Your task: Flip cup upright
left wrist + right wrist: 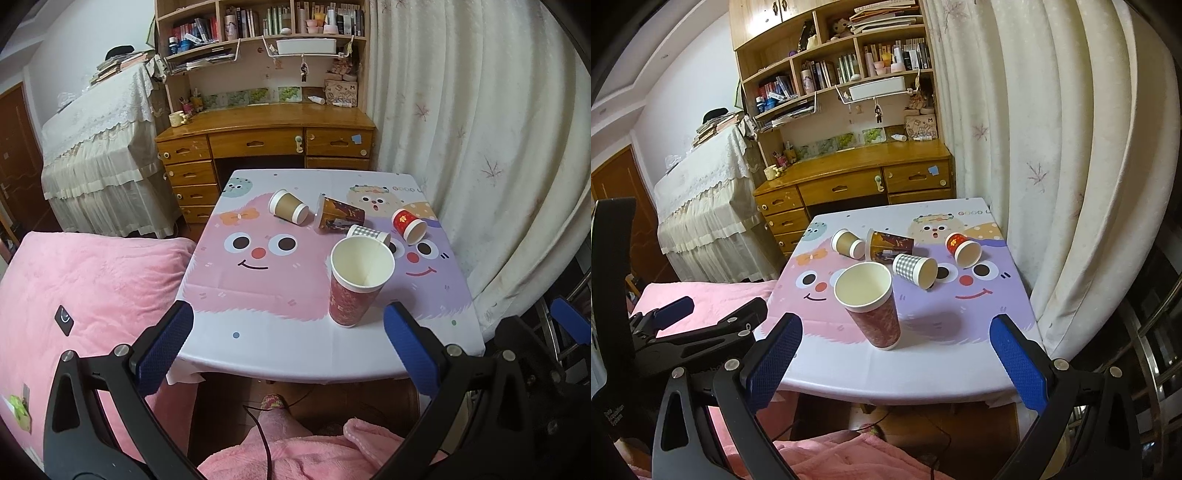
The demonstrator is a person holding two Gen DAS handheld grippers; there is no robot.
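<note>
A tall red patterned cup (352,291) stands upright near the table's front edge; it also shows in the right wrist view (873,306). Behind it several cups lie on their sides: a brown cup (288,206) (847,242), a dark printed cup (340,216) (889,245), a grey checked cup (367,233) (914,269) and a small red cup (408,224) (963,248). My left gripper (288,347) is open and empty, held in front of the table. My right gripper (895,354) is open and empty, just short of the upright cup.
The small table (280,354) has a cartoon cloth. A pink bed (81,295) lies to the left, a white curtain (480,147) to the right, a wooden desk (266,140) behind. The left gripper shows at the left of the right wrist view (701,321).
</note>
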